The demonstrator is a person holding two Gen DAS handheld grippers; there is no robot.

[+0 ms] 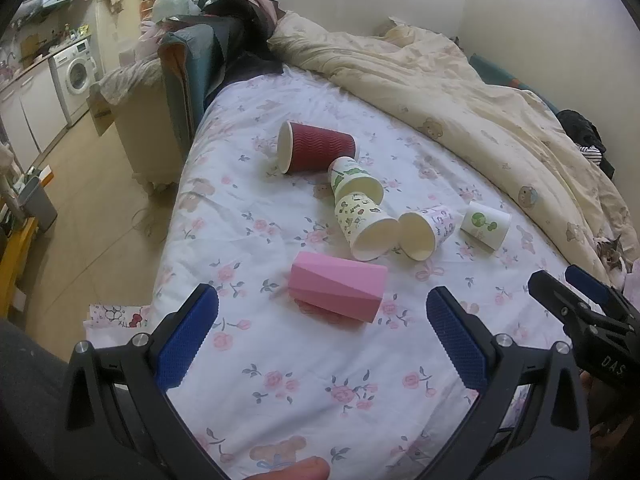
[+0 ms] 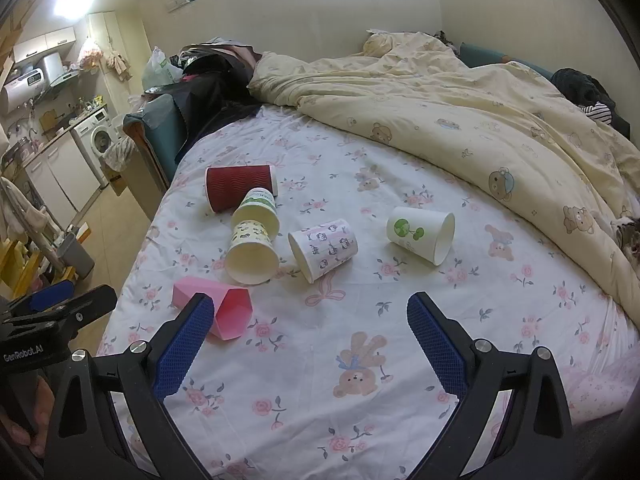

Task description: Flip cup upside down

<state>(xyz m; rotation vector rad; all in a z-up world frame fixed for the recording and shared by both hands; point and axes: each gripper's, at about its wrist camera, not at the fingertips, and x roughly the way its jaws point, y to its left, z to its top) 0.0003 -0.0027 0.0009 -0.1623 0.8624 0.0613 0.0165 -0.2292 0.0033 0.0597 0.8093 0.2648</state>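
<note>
Several cups lie on their sides on the floral bed sheet [image 1: 304, 360]. A pink faceted cup [image 1: 338, 291] lies nearest, just ahead of my left gripper [image 1: 322, 304], which is open and empty. It also shows in the right wrist view [image 2: 224, 308], partly behind the left finger. Beyond it lie a yellow patterned cup [image 1: 366, 226], a green-print cup [image 1: 354, 180], a dark red ribbed cup [image 1: 316, 146], a purple-print cup [image 1: 426, 232] and a white cup with a green logo [image 1: 486, 224]. My right gripper [image 2: 310, 308] is open and empty above the sheet.
A cream bear-print duvet [image 2: 460, 120] is heaped along the far and right side of the bed. A cat [image 2: 630, 236] lies at the right edge. Left of the bed are a sofa arm [image 1: 180, 76], floor, a grey bin [image 2: 76, 256] and a washing machine [image 1: 76, 72].
</note>
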